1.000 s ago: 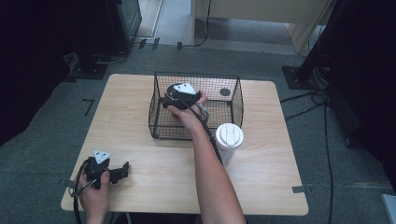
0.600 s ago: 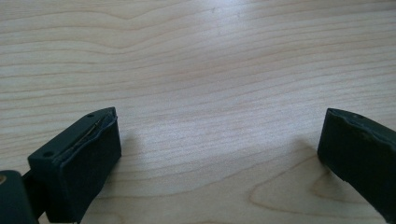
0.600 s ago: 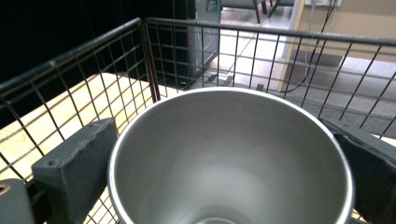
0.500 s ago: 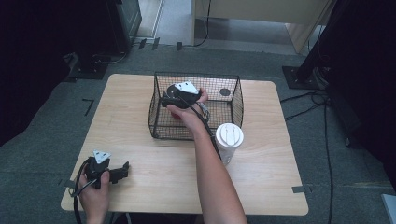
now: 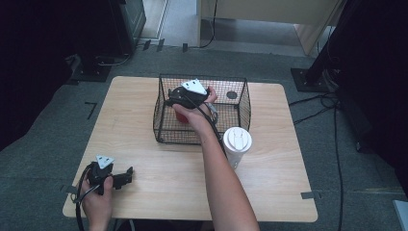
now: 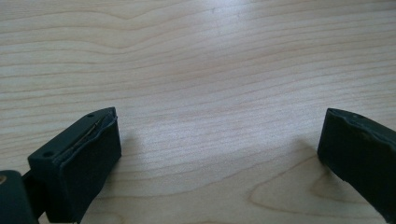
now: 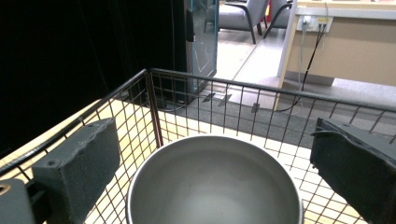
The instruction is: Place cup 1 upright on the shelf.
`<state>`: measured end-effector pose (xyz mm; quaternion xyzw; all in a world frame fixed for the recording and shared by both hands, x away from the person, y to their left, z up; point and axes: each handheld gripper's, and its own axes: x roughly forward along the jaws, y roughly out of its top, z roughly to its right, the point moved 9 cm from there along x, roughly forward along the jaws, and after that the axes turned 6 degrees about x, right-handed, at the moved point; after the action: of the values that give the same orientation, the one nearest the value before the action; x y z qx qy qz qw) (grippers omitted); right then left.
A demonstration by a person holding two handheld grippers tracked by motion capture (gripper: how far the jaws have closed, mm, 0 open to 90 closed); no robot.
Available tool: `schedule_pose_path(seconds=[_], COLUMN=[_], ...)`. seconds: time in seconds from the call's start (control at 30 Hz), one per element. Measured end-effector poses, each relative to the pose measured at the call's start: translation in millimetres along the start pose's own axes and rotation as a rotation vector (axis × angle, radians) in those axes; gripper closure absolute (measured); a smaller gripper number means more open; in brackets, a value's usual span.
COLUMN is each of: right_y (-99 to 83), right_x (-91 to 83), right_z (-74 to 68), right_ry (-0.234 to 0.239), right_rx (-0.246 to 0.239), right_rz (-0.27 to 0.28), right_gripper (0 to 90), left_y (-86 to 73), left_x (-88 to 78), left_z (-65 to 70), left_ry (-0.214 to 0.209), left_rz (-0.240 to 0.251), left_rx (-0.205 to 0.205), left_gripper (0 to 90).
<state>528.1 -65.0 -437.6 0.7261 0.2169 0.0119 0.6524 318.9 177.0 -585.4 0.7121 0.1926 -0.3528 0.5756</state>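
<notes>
Metal, round and grey inside, the cup (image 7: 214,182) stands in the left part of the wire basket (image 5: 243,108), seen from the high view, where its outside shows red (image 5: 181,117). The right gripper (image 7: 210,154) hangs just over it with its jaws spread wide, one on each side of the rim and neither pad pressing on it; they have just been opening, so the cup looks freshly let go inside the basket. By my reading the placing step is finished and the hand is pulling clear. The next move calls for a straight lift until the jaws are above the basket's top wire, since the mesh wall stands close on the far and left sides and a sideways pull could snag it or tip the cup.

The left gripper (image 6: 215,154) rests on the wooden table (image 5: 130,125) near its front left corner, jaws apart with nothing between them. A white lidded cup (image 5: 237,143) stands just outside the basket's near right corner, beside the right forearm. A small dark disc (image 5: 231,95), perhaps a lid, lies in the basket's far right.
</notes>
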Motion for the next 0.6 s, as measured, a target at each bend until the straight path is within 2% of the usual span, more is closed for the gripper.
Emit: schedule_pose_path(seconds=[0.33, 0.43, 0.6], right_y=[12.0, 13.9, 17.8], right_x=[-19.8, -26.5, -37.9], right_z=[-5.8, -5.4, -5.0], right_ry=[-0.013, -0.028, -0.024], right_rx=[-0.008, -0.012, -0.007], right_rz=[0.023, 0.024, 0.038], right_gripper=[1.7, 1.7, 1.7], left_y=[0.0, 0.2, 0.3], left_x=[0.0, 0.2, 0.2], left_z=[0.1, 0.3, 0.1], left_ry=[0.0, 0.0, 0.001], left_rz=[0.0, 0.002, 0.003], left_rx=[-0.001, -0.004, -0.003], left_gripper=[0.0, 0.0, 0.0])
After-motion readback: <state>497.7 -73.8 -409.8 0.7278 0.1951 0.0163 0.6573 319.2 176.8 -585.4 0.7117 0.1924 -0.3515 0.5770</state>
